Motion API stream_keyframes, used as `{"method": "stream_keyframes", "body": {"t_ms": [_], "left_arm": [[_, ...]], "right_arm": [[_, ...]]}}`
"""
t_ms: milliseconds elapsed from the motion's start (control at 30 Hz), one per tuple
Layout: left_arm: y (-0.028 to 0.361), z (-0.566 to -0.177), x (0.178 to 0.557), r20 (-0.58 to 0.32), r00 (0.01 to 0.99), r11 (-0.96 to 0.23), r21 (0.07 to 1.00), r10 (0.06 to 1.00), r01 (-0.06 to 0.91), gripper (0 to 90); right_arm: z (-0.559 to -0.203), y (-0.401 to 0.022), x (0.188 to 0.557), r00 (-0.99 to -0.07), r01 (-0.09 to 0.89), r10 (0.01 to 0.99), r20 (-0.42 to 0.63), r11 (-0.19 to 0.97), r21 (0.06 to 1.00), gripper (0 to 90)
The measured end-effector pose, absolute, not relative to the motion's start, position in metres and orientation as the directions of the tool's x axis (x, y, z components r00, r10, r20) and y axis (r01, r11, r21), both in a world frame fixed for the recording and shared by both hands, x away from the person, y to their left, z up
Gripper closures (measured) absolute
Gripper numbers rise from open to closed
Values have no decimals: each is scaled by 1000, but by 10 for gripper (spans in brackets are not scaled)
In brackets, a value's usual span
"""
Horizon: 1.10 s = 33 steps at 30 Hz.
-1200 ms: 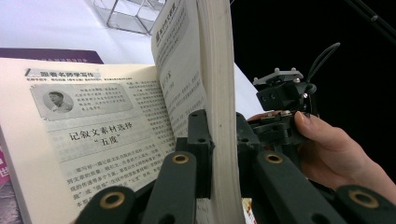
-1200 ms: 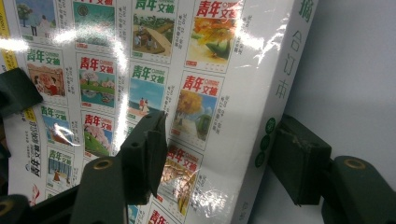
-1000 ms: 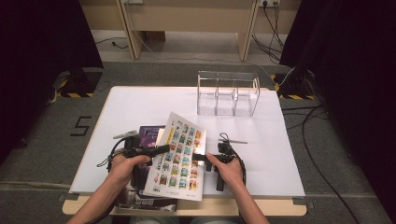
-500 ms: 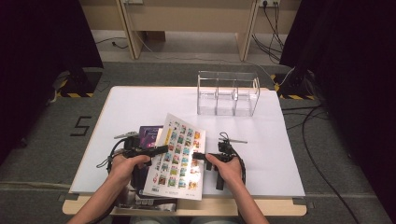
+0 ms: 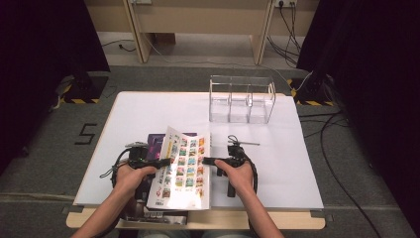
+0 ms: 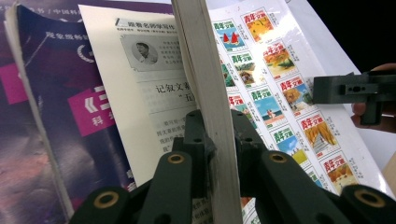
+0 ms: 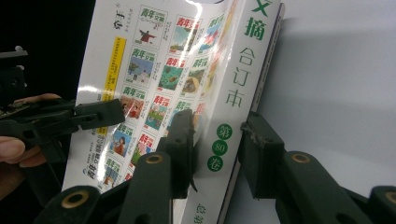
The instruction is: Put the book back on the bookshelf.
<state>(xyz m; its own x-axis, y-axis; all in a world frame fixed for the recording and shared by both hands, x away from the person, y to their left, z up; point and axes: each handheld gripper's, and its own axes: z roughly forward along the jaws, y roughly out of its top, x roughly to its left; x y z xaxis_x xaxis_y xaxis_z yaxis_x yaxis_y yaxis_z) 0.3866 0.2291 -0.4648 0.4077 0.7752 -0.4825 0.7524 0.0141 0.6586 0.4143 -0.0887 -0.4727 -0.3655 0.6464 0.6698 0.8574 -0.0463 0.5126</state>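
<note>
Since a second ago the thick book (image 5: pixel 183 168) has tipped a little flatter toward the right gripper (image 5: pixel 210 161), whose jaws have just been closing around its spine, not yet pinching it. The left gripper (image 5: pixel 166 161), at nine o'clock of the book, clamps its page edge. Behind lies a purple magazine (image 5: pixel 157 144), and at one o'clock, farther off, a clear organiser (image 5: pixel 241 99) on the white table (image 5: pixel 148 109).

A white desk (image 5: pixel 148 114) carries a clear three-compartment rack (image 5: pixel 241 99) at its far edge; a purple magazine (image 5: pixel 157 144) lies flat near the front; a thick bound volume (image 5: pixel 184 168) lies beside it.
</note>
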Motion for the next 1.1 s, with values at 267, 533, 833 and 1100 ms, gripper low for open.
{"method": "stream_keyframes", "body": {"t_ms": [267,533,833,1100], "left_arm": [[228,-465,388,-466,413,-11,653,783,757,794],[230,-465,389,-469,405,-9,645,784,764,794],[231,-461,386,-423,422,-34,673,802,739,715],[250,-450,377,-382,390,9,724,838,689,454]], "right_arm": [[-477,-76,432,-362,871,665,653,-8,492,620],[-476,-76,446,-343,894,648,681,2,448,682],[-463,-67,439,-341,882,697,630,7,470,714],[-437,-69,426,-372,837,698,612,-33,546,740]]}}
